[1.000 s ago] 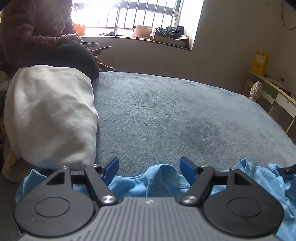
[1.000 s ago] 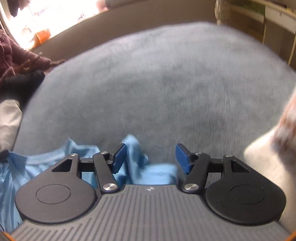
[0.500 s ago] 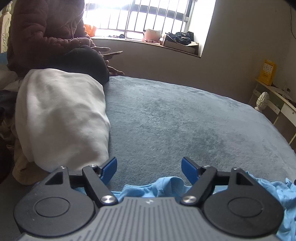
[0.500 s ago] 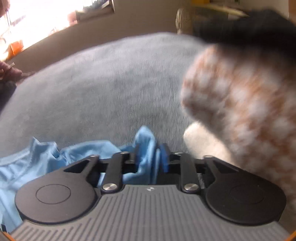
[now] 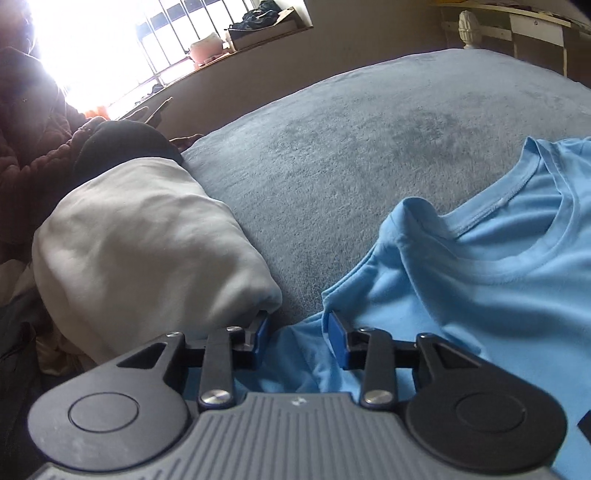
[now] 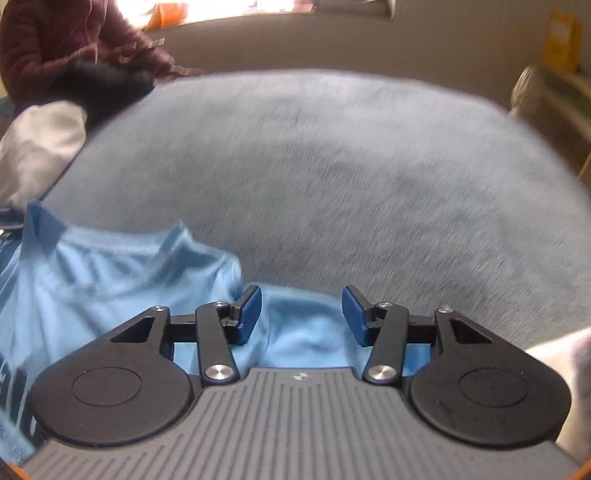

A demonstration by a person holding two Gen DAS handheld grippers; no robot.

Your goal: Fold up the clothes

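We see a grey-blue blanket [image 5: 369,140] covering the bed, a white bundle of cloth [image 5: 147,251] at its left edge, a person in a maroon jacket [image 6: 48,40] beyond, and a barred window [image 5: 177,33].

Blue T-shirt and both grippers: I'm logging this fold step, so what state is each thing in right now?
Blue T-shirt: spread on the grey blanket, neckline up, shoulder edge rumpled.
Left gripper: open, shirt's edge between its fingers, not clamped.
Right gripper: open over bunched shirt fabric.
White bundle: lying beside the shirt, untouched.
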